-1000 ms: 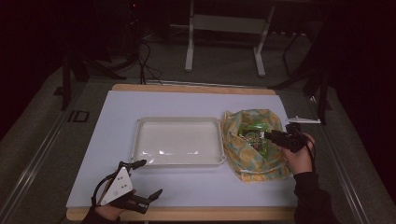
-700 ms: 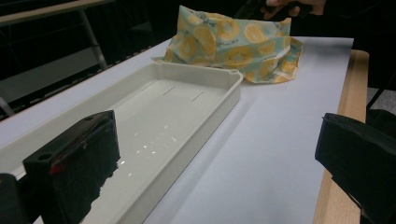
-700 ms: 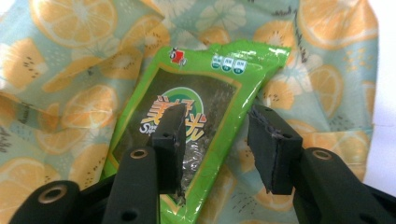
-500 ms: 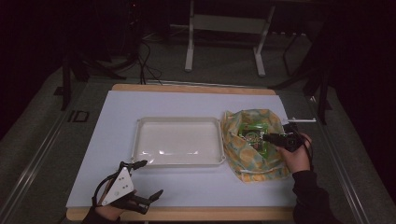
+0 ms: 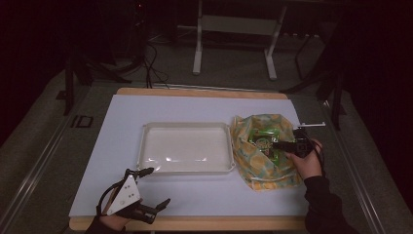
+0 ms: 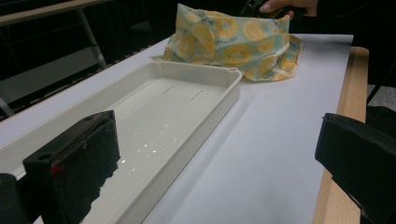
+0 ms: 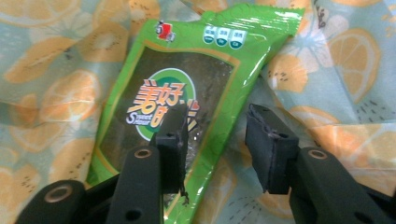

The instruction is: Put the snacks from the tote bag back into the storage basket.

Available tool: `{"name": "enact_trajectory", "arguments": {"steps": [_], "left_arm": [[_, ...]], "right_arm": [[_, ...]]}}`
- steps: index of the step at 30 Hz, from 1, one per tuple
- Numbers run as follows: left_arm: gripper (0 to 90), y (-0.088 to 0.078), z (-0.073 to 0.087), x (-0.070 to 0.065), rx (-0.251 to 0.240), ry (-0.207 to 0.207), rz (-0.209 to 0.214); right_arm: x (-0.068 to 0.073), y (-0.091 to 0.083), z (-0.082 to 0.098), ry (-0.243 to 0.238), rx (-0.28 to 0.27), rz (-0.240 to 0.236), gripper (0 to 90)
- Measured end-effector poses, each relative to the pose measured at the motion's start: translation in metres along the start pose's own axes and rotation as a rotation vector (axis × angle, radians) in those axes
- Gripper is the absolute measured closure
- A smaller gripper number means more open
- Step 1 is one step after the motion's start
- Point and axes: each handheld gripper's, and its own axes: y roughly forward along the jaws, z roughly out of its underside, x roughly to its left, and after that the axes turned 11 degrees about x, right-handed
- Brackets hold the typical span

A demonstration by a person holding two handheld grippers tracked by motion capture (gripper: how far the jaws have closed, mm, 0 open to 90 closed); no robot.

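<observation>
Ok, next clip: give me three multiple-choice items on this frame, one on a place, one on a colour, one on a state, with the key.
1. Where does the green snack packet lie?
A. in the white tray
B. on the lemon-print cloth bag
C. on the bare table

2. What colour is the tray?
A. white
B. blue
C. black

3. How do the jaws of the right gripper stand?
A. clamped on the tray's rim
B. shut flat on nothing
C. apart, right by the packet's edge

Key: 1 B, since the right gripper view shows the lemon-print cloth bag all round the packet. 2 A, since the high view shows it pale against the light table cover. 3 C, since a gap shows between the two pads at the packet's right edge.
</observation>
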Motion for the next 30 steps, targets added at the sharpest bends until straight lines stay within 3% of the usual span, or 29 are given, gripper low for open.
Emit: {"name": "enact_trajectory", "arguments": {"steps": [13,17,20,24,30], "left_arm": [[0.3,0.0,0.0,-0.001,0.006,0.007,0.0],[0.4,0.001,0.0,-0.001,0.007,0.01,0.0],[0.4,0.001,0.0,-0.001,0.007,0.011,0.001],[0.4,0.001,0.0,-0.001,0.007,0.011,0.0],[0.4,0.001,0.0,-0.001,0.006,0.009,-0.001]], "right_arm": [[0.005,0.019,-0.007,-0.014,0.11,0.043,67.6],[0.008,0.022,-0.008,-0.017,0.119,0.05,71.6],[0.014,0.025,-0.009,-0.032,0.138,0.063,80.4],[0.02,0.025,-0.011,-0.053,0.156,0.099,83.1],[0.017,0.023,-0.01,-0.014,0.143,0.078,87.7]]}}
